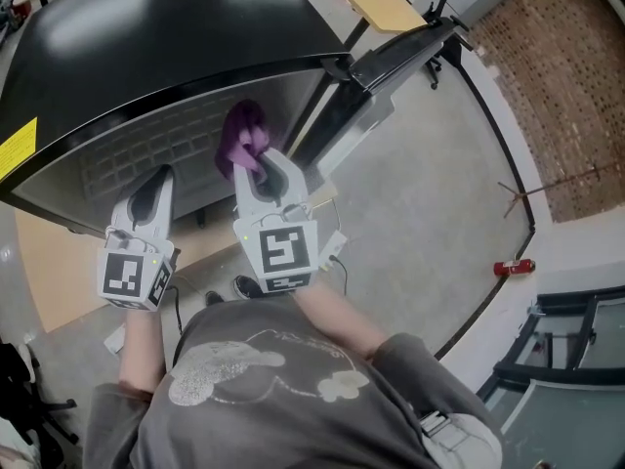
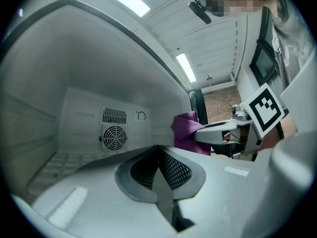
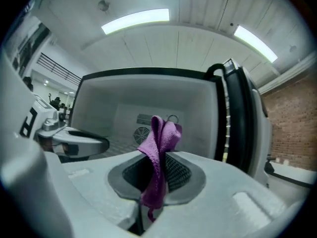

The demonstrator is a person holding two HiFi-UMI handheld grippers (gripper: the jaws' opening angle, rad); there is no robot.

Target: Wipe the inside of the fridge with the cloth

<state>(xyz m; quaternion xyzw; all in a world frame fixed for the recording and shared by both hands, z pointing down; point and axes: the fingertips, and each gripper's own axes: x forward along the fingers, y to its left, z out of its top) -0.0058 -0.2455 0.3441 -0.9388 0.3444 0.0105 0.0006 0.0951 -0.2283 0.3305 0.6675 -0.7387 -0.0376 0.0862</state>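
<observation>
One open fridge [image 1: 146,37] fills upper left. Right gripper [image 1: 262,159] pinches one cloth [image 1: 244,130] at its mouth; left gripper [image 1: 151,186], beside, is closed.

Quick count: grippers x2, left gripper [image 1: 156,181] + right gripper [image 1: 266,161], marker cube [image 1: 281,252] on each. Purple cloth [image 1: 244,137] x1, upper middle. Fridge [image 1: 146,37] x1, upper left. Fan [image 2: 114,136] x1 on fridge back wall. Small red thing [image 1: 513,267] x1 on floor [image 1: 410,223], right side.
</observation>
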